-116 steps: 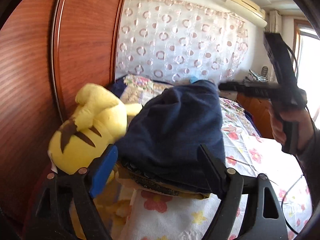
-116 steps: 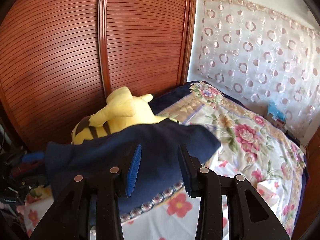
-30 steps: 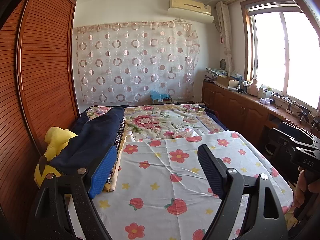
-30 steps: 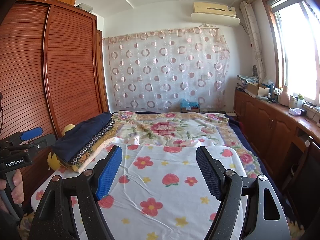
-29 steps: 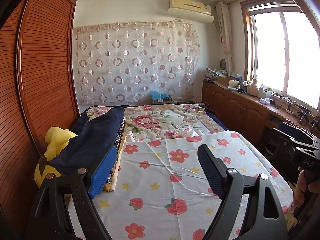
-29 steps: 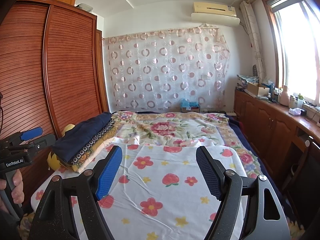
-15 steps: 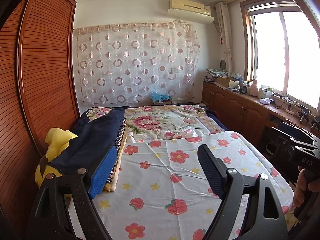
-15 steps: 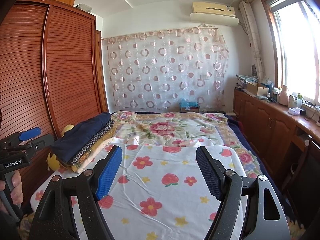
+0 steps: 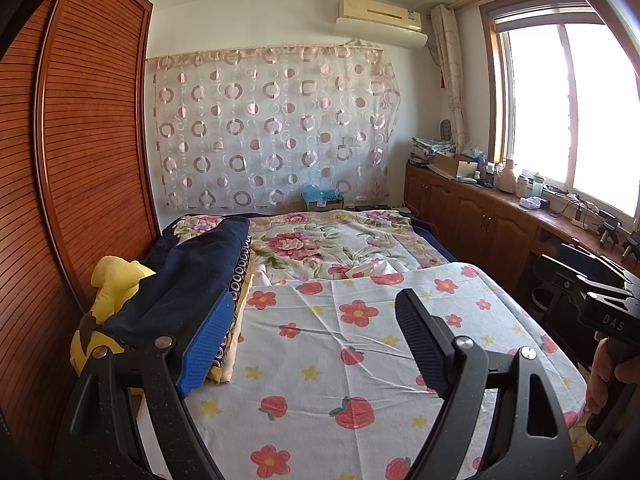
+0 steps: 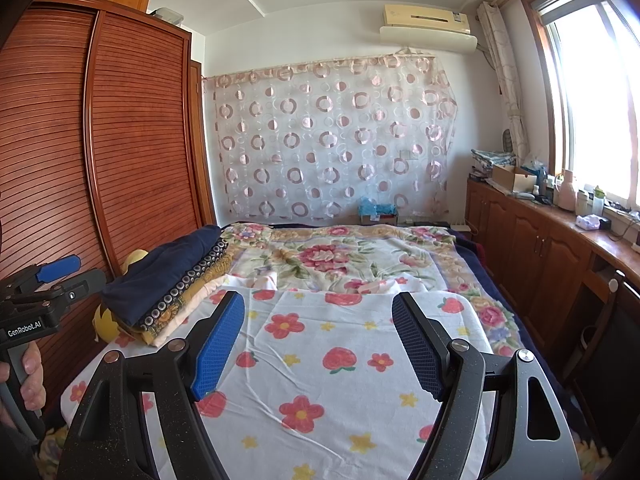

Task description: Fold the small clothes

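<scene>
Clothes, folded into a stack (image 10: pixel 176 280) with a navy piece on top, lie along the bed's (image 10: pixel 340 392) left edge, against a yellow plush toy (image 9: pixel 112 284) beside the wooden wardrobe (image 10: pixel 132 140); left gripper (image 9: pixel 312 340) holds its jaws wide apart over the flowered sheet, gripping nothing; right gripper (image 10: pixel 318 340) likewise gapes empty above the sheet's middle.

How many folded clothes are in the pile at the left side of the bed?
3 can be told apart, stacked beside the yellow plush toy: the navy garment on top, a dark one with ring pattern under it, a cream one at the bottom. More layers may be hidden.
</scene>
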Available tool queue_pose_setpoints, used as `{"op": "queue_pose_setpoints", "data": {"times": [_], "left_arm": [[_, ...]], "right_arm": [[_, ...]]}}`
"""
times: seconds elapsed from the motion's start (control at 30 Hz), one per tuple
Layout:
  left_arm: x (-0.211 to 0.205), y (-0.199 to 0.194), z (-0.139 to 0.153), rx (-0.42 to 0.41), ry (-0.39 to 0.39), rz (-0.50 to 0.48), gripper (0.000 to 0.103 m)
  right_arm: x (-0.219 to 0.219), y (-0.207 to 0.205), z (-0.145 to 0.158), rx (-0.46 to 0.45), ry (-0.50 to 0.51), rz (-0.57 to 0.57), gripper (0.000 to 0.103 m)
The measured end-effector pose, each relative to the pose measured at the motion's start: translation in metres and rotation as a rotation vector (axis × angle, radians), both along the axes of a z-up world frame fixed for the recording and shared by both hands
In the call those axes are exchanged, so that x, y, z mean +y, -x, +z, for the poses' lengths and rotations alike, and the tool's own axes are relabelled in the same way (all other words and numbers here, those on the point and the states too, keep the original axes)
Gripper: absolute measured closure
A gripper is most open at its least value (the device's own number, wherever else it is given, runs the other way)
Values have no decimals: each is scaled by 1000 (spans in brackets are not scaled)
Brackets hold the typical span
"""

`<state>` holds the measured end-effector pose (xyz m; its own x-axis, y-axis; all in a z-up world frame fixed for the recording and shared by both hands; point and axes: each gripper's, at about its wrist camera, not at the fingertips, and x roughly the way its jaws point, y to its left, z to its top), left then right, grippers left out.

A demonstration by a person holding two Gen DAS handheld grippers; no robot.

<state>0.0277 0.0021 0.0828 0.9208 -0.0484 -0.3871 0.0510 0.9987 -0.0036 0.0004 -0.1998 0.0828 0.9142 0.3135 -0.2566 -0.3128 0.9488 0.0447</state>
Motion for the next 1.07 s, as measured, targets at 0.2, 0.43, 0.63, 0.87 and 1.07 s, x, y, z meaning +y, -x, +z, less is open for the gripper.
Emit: {"op": "queue_pose_setpoints", "data": {"times": [0.2, 0.43, 0.63, 0.87, 1.07], "left_arm": [[0, 0, 0, -1, 0, 0, 19], [0, 1, -1, -1, -1, 0, 19], [0, 0, -2, -1, 0, 0, 19], [0, 0, -2, -2, -1, -1, 19], [0, 1, -3, -2, -1, 0, 19]], "right_arm": [[-1, 0, 0, -1, 0, 1, 25], [-1, -1, 0, -2, 1, 1, 25], [-2, -1, 0, 0, 0, 3, 25], [-4, -3, 0, 1, -2, 4, 25], [-5, -4, 0, 2, -1, 3, 25]]}}
